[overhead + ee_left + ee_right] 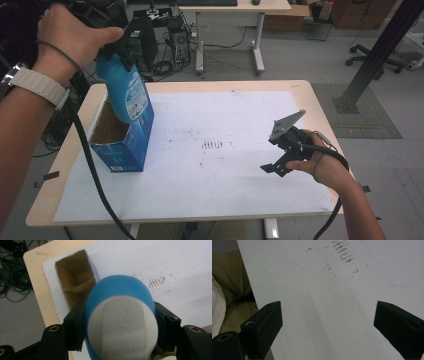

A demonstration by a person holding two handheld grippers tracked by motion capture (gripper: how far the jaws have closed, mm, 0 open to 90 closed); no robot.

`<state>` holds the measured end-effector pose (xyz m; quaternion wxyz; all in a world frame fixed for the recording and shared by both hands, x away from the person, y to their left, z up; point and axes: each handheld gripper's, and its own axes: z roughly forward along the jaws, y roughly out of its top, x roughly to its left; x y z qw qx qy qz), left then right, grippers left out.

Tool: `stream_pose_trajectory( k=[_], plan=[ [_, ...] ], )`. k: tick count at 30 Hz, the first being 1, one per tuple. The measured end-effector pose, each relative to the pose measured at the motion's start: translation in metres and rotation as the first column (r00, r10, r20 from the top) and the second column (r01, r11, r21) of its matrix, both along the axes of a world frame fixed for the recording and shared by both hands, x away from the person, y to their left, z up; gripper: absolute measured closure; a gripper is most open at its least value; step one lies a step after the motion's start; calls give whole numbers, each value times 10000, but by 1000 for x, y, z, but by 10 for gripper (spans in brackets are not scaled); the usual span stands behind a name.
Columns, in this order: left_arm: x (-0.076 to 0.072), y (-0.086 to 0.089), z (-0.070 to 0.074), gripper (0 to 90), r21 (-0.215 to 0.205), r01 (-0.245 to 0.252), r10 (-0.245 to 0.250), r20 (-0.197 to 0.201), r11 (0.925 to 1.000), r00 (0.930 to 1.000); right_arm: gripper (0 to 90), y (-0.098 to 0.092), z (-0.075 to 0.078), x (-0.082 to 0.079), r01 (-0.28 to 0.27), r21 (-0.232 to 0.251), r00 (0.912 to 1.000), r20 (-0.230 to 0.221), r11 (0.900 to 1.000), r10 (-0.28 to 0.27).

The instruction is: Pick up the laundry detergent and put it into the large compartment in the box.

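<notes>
**Blue bottle held over its open box**

The left gripper (116, 50) is raised above the left edge of the tabletop (310, 95), its 2 jaws pressed against the sides of a blue bottle (125, 90) just under the white cap (122, 327). The bottle hangs base-down, and its lower part sits at or just inside the mouth of the blue cardboard box (122, 147), which stands upright near the left edge on the white sheet (225, 190). In the left gripper view the brown inside of the box lies open beyond the bottle; whether the base touches a wall I cannot tell. Gripping high on the neck keeps the body free to pass through the narrow opening, and the near-vertical hold matches the box's upright shaft, so this reads as a packing or unpacking step.

The right gripper (280, 167) rests low near the right edge of the tabletop, well apart from the box. Its jaws stand spread wide with nothing between them, only the marked sheet beneath. That position looks like waiting, kept clear of the left arm's path. The box stands unbraced, so a snag on its rim could tip it.
</notes>
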<state>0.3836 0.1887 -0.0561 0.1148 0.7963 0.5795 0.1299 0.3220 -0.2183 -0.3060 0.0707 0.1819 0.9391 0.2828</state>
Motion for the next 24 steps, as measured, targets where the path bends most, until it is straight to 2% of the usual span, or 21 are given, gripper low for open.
stream_pose_trajectory(
  k=[10, 24],
  plan=[
    [3, 15, -1, 375, 79, -571, 572, -52, 9983, 9984, 84, 0, 2, -1, 9, 43, 10000, 67, 10000, -10],
    [11, 34, -9, 375, 220, -1286, 1289, -126, 9915, 9916, 84, 2, 1, 1, -31, -23, 10000, 0, 10000, 31]
  ],
)
